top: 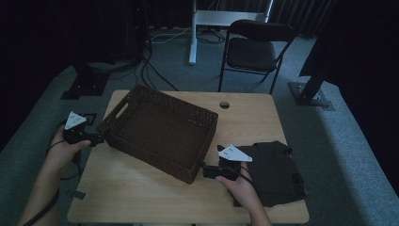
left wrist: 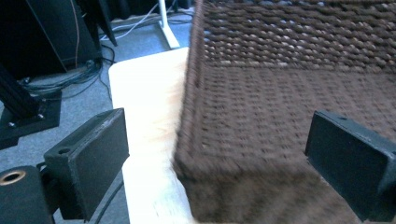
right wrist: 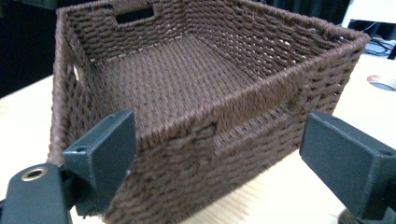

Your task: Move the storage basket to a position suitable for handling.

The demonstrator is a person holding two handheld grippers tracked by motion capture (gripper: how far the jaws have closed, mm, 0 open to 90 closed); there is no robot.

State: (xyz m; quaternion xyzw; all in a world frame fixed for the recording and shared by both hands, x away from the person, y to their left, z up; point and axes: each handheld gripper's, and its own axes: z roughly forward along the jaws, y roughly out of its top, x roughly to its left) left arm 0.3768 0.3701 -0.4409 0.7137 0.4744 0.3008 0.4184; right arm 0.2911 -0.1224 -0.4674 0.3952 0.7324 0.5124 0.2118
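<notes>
An empty brown wicker basket [top: 162, 129] sits skewed on the left half of the wooden table [top: 141, 197]. My left gripper [top: 99, 138] is at the basket's left corner, held by a hand. In the left gripper view my left gripper [left wrist: 219, 163] is open, with the blurred corner of the basket [left wrist: 280, 93] close between its jaws. My right gripper [top: 204, 166] is at the basket's near right corner. In the right gripper view my right gripper [right wrist: 224, 163] is open, with the near wall of the basket [right wrist: 196, 93] in front of it.
A folded dark cloth [top: 277, 172] lies on the table's right side, under and beside the right hand. A round cable hole [top: 224, 104] is in the far edge of the table. A black chair [top: 254, 49] and floor cables [top: 155, 70] lie beyond the table.
</notes>
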